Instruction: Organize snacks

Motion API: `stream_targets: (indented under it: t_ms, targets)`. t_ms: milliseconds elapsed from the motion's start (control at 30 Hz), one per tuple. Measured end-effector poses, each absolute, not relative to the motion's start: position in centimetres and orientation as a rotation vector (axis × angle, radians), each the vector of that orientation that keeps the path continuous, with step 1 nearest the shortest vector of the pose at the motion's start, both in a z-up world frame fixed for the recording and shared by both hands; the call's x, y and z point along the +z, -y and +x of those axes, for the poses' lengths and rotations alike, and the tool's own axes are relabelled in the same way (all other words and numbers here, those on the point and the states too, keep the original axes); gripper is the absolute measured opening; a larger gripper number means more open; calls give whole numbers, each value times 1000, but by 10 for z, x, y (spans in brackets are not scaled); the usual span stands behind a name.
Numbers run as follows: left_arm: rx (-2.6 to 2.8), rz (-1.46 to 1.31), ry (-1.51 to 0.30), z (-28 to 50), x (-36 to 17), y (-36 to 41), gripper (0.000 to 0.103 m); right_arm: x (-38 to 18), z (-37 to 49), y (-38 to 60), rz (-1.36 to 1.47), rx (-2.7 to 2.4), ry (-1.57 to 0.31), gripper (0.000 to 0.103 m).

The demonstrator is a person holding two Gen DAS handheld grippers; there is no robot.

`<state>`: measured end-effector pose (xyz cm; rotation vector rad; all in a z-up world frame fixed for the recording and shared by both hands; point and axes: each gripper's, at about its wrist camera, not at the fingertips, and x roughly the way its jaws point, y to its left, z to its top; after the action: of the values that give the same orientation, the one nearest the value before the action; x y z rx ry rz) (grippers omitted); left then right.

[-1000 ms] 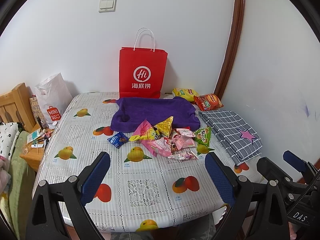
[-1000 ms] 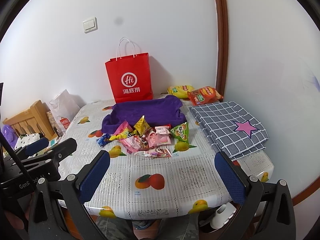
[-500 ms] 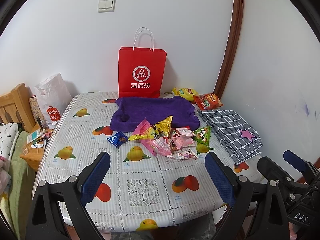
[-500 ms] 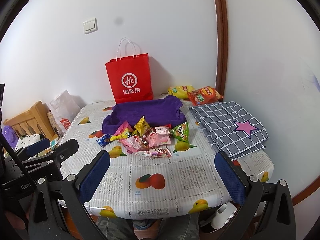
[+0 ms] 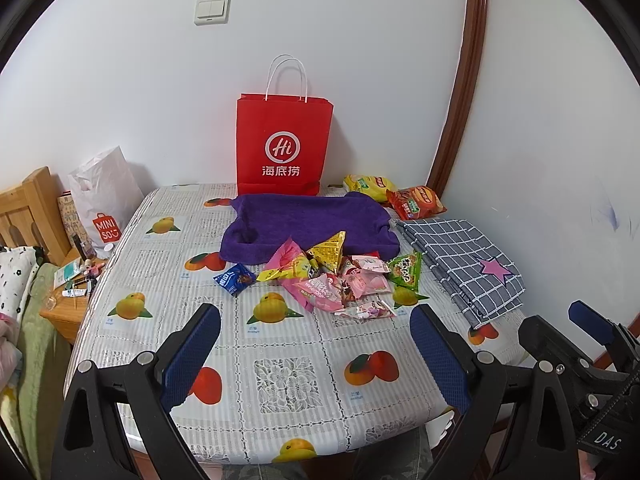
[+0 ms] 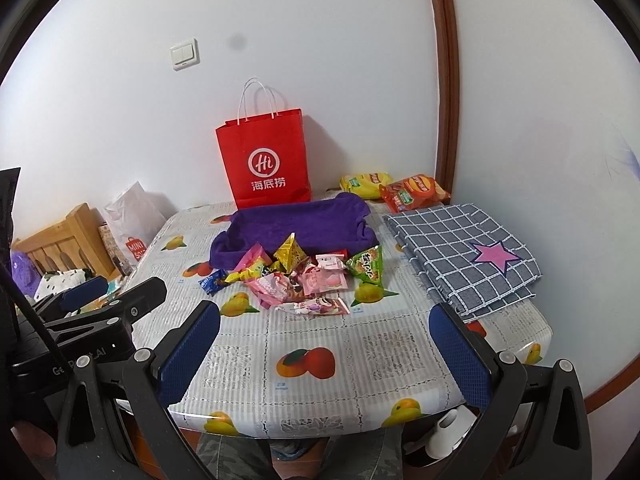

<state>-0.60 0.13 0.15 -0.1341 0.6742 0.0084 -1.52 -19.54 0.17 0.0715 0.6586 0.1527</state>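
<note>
Fruit-printed tablecloth [image 5: 280, 380] fills the foreground, where the left gripper [image 5: 316, 354] and right gripper [image 6: 324, 354] hover with jaws spread wide, holding nothing. Farther on, the snack pile [image 5: 336, 276] lies loose just before the purple fabric tray [image 5: 304, 220] (apparently their destination), so sorting looks unstarted; a red paper bag [image 5: 282, 148] stands behind

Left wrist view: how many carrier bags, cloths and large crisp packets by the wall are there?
Carrier bags: 2 (red paper bag, white plastic bag)
Cloths: 2 (purple cloth, checked cloth)
Large crisp packets: 2 (yellow packet, red packet)
Total: 6
</note>
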Motion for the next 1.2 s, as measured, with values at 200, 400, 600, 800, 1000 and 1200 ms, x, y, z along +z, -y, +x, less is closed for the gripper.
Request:
stream_targets:
  t_ms: [200,400,600,800,1000,1200]
  targets:
    - [-1,-145,-684,-2,-4,-2,95,-4,-9,191,64,167,-666,103]
    - [12,-121,-700,23,-11,-9,95,-12,12,187,61,176,-678,103]
    - [53,-124,-754,53,-37,-26,95,-35,43,189,57,164,-717,103]
    - [95,-177,-837,84,-76,-57,95,-72,82,201,56,125,-794,103]
    - [120,-248,-902,113,-112,-90,95,-104,126,221,76,82,-831,102]
    - [134,-282,-949,131,-139,-109,91,-132,172,234,83,92,-848,102]
